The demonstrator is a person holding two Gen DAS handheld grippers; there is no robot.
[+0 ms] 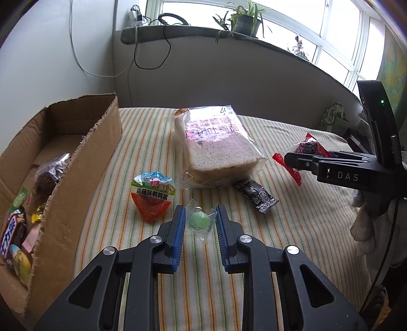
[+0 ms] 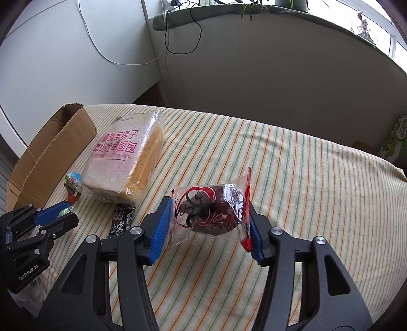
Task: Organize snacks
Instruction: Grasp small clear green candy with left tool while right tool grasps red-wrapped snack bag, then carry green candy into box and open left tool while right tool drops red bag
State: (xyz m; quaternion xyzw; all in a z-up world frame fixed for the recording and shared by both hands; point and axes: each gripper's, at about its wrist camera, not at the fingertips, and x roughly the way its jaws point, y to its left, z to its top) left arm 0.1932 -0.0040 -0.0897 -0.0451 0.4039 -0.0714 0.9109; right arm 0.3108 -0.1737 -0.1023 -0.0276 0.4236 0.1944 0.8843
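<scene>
a: what's the surface and the room like?
b: a striped cloth (image 1: 292,229) covers a bed-like surface. behind it, from 10 to 2 o'clock in the left wrist view, a grey wall runs under a windowsill (image 1: 193,35) with a potted plant (image 1: 245,19), and cables (image 1: 152,51) hang down at 11.

a: and the biggest things?
b: the cardboard box (image 1: 84,157) at 9 o'clock, its torn rim up, with several snacks already inside. next the bread bag (image 1: 216,145) at 12, lying flat, just beside the box's far corner in the right wrist view.

a: the edges, the free room?
b: the cloth's far edge meets the wall at 12. open cloth lies from 3 to 6 o'clock in the right wrist view.

a: the tongs?
b: the right gripper (image 2: 207,221) pinches a red-edged cake packet (image 2: 211,212), lifted clear of the cloth. the left gripper (image 1: 199,224) is spread either side of a green candy (image 1: 199,220) in clear wrap; i cannot tell whether the pads touch it.

a: smaller pieces?
b: a triangular quail egg pack (image 1: 151,197) at 10 o'clock of the left gripper, and a dark wrapped bar (image 1: 257,194) touching the bread bag's near edge.
</scene>
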